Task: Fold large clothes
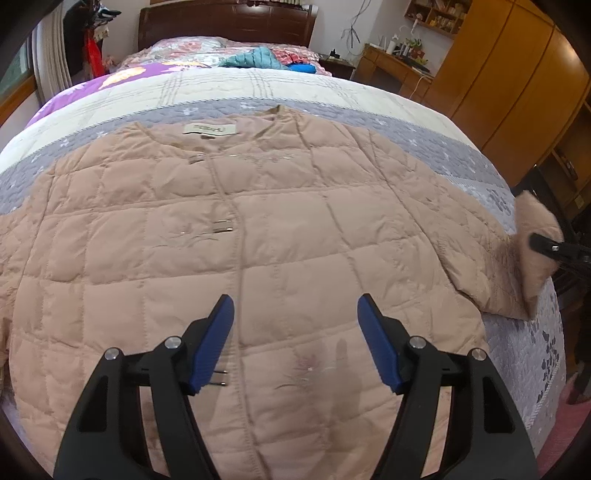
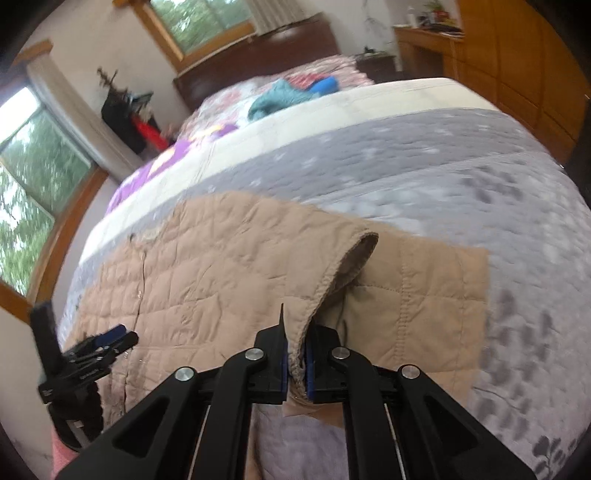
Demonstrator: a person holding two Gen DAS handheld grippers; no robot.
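Note:
A pink quilted jacket [image 1: 258, 221] lies front up on the bed, collar at the far side. My left gripper [image 1: 295, 314] is open and empty, hovering over the jacket's lower front. My right gripper [image 2: 295, 350] is shut on the cuff of the jacket's right sleeve [image 2: 406, 295] and lifts its edge. In the left wrist view the right gripper [image 1: 554, 247] shows at the right edge, holding the raised sleeve end [image 1: 532, 236]. In the right wrist view the left gripper [image 2: 110, 339] shows at the left over the jacket [image 2: 203, 277].
The bed has a grey flowered quilt [image 1: 517, 332] with a cream band [image 1: 258, 88]. Teal and blue clothes [image 1: 258, 57] lie near the dark headboard [image 1: 229, 22]. Wooden wardrobes [image 1: 517, 74] and a desk [image 1: 391, 66] stand on the right. Windows [image 2: 33, 192] are on the left.

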